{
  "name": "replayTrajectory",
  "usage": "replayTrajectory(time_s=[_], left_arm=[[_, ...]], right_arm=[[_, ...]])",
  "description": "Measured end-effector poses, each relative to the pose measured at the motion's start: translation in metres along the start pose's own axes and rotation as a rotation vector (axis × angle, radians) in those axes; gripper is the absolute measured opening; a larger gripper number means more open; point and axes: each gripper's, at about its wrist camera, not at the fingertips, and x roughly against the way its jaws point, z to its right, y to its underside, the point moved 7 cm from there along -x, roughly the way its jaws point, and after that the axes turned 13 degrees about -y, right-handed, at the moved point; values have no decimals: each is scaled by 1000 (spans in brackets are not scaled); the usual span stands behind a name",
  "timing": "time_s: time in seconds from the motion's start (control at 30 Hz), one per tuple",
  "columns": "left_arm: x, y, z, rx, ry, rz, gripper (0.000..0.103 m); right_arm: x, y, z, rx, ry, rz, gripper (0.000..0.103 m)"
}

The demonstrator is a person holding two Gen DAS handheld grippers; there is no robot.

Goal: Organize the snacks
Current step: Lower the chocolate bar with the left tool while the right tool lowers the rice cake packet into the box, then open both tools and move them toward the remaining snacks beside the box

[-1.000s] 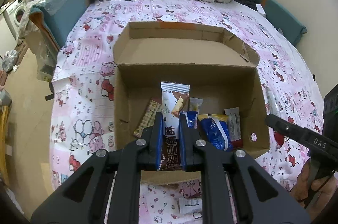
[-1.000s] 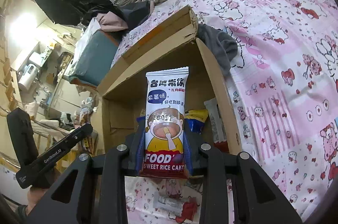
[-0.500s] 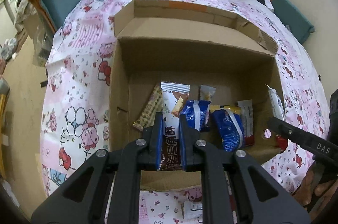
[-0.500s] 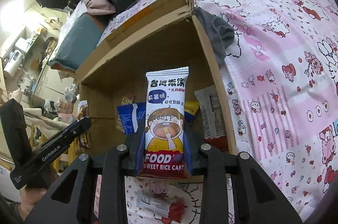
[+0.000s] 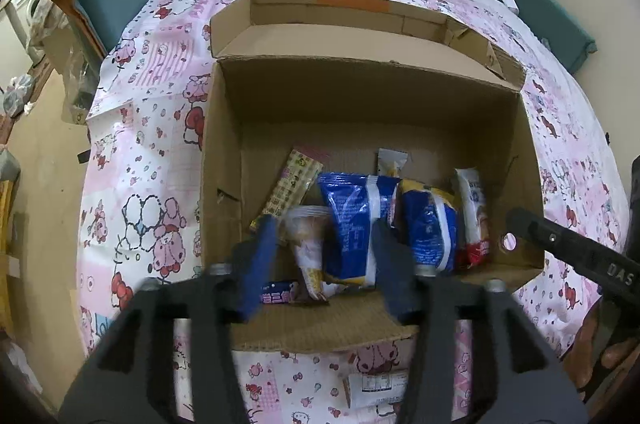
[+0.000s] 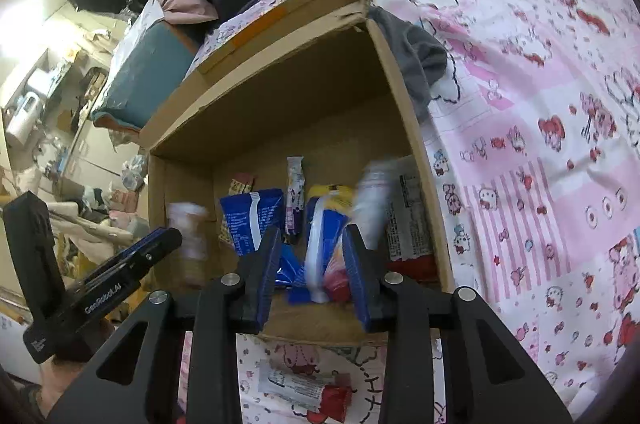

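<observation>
- Dropping snacks into the open brown cardboard box on the pink cartoon-print bedsheet is the step in hand, and both hands are at the release.
- The left gripper hangs over the box's near-left corner; its jaws have just been opening and now stand apart, and the brown-and-white chocolate snack packet lies blurred and loose between them, touched by neither pad.
- The right gripper hovers over the near-right part of the box; its jaws have just been opening too, and the white rice-cake packet shows as a blurred streak beyond the fingertips, apparently falling free.
- Already inside, along the near wall, sit two blue foil snack bags, a checked yellow bar and a white-and-red packet.
- One more white-and-red wrapped snack lies on the sheet, just outside the box's near wall.
- Next, by this reading, either gripper must lift clear, swing back over the near wall and close on that flat wrapper without pinching the sheet.
</observation>
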Motion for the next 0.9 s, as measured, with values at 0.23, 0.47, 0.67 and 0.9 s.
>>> replayTrajectory(time_s=[0.23,0.47,0.67,0.9], left_arm=[[10,-2,-1,15,7,29,83],[14,7,-8,46,25,-9,83],[26,24,-21,76,36,-16,83],[38,42,-32,83,41,-6,83]], right_arm=[[6,-2,-17,81,2,39,74],[18,1,-14,34,-12,68,79],[33,12,-12,4,-25,79,79],[44,24,-18,4,-29,87,79]])
